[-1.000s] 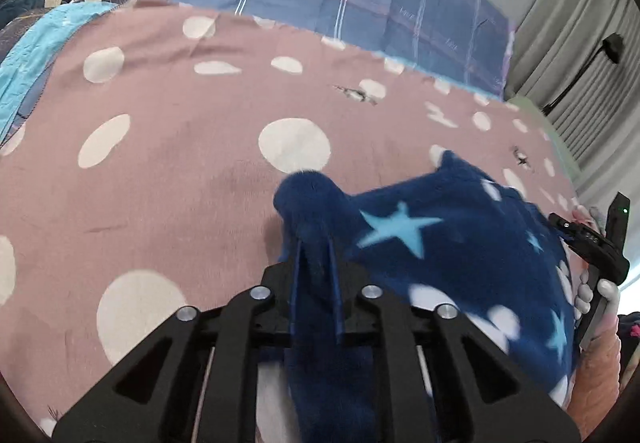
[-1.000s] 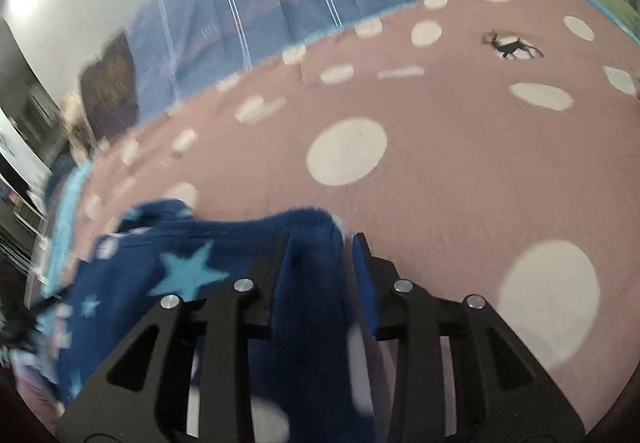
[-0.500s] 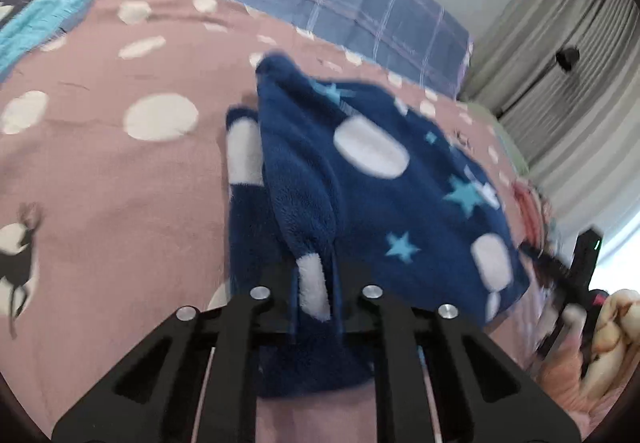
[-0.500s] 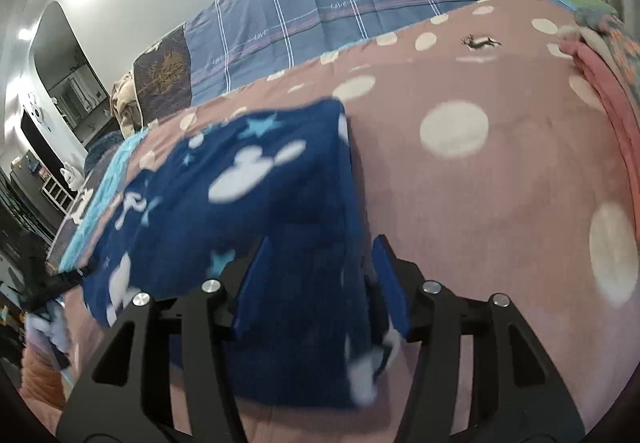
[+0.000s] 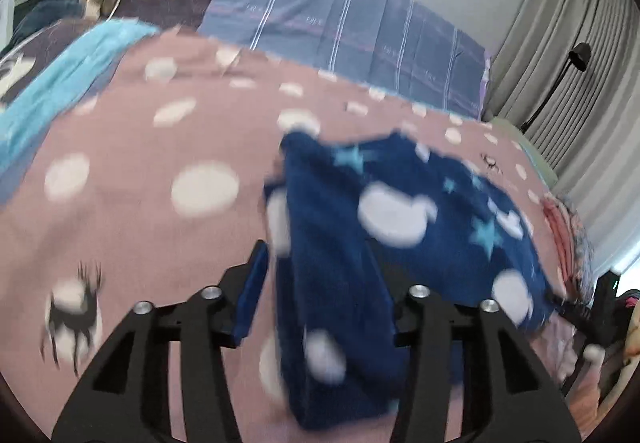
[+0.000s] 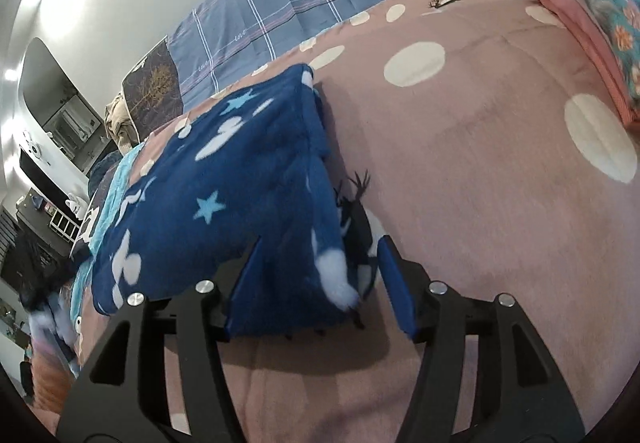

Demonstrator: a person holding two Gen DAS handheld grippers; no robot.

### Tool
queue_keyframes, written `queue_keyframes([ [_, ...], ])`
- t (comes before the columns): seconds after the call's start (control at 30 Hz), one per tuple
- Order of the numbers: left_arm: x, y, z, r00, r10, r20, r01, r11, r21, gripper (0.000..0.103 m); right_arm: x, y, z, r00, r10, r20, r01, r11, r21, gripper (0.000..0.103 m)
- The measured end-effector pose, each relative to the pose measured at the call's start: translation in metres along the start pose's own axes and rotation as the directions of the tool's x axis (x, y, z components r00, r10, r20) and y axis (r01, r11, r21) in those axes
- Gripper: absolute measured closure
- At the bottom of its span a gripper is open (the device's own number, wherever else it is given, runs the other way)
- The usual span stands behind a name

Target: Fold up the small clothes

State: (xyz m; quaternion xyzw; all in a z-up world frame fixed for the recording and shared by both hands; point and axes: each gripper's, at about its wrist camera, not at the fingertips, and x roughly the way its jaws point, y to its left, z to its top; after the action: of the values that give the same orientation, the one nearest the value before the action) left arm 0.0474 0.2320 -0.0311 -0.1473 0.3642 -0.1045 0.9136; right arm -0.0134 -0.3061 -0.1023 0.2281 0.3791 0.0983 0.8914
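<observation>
On the pink spotted bedspread (image 6: 500, 147) lies the small navy fleece garment (image 6: 224, 179), patterned with stars and white blobs, folded over on itself. At its left end, the left gripper (image 5: 324, 295) stands with its jaws spread wide, the blue cloth lying loose between them, let go rather than pinched. Across the fabric, at the right end, the right gripper (image 6: 316, 279) is likewise parted, a corner of fleece resting between its fingers without being squeezed. To the far right a pink and floral stack of clothes (image 6: 580, 11) waits near the bed's edge. By my reckoning the fleece is light, soft and floppy, grippy rather than slick; corners and the thick folded edge offer the best hold.
</observation>
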Motion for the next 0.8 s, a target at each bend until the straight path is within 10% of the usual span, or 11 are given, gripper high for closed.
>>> queue_keyframes([
  [0.27,0.128,0.019,0.083,0.980,0.017,-0.197,-0.037,0.994,-0.101,0.046,0.007,0.002,-0.017,0.999,-0.023,0.034,0.023,1.000,-0.020,0.041],
  [0.3,0.140,0.024,0.088,0.978,0.023,-0.205,-0.050,0.991,-0.125,0.092,0.007,0.002,-0.018,0.999,-0.022,0.040,0.023,1.000,-0.021,0.041],
  [0.33,0.151,0.028,0.094,0.976,0.038,-0.216,-0.070,0.987,-0.146,0.098,0.007,0.002,-0.019,0.999,-0.022,0.044,0.023,1.000,-0.021,0.041],
  [0.4,0.147,0.029,0.096,0.978,0.151,-0.146,-0.168,0.979,-0.115,0.101,0.007,0.002,-0.020,0.999,-0.024,0.049,0.025,0.999,-0.024,0.041],
  [0.5,0.154,0.034,0.084,0.912,0.391,-0.123,-0.390,0.920,0.030,0.103,0.008,0.000,-0.022,0.998,-0.023,0.055,0.025,0.999,-0.029,0.039],
  [0.63,0.134,0.050,0.073,0.962,0.244,-0.126,-0.256,0.962,-0.092,0.103,0.009,0.000,-0.021,0.999,-0.012,0.050,0.014,0.999,-0.037,0.035],
  [0.8,0.085,-0.016,0.084,0.991,0.130,-0.023,-0.129,0.992,0.005,0.090,0.009,0.001,-0.021,0.999,-0.008,0.052,0.010,0.999,-0.036,0.034],
])
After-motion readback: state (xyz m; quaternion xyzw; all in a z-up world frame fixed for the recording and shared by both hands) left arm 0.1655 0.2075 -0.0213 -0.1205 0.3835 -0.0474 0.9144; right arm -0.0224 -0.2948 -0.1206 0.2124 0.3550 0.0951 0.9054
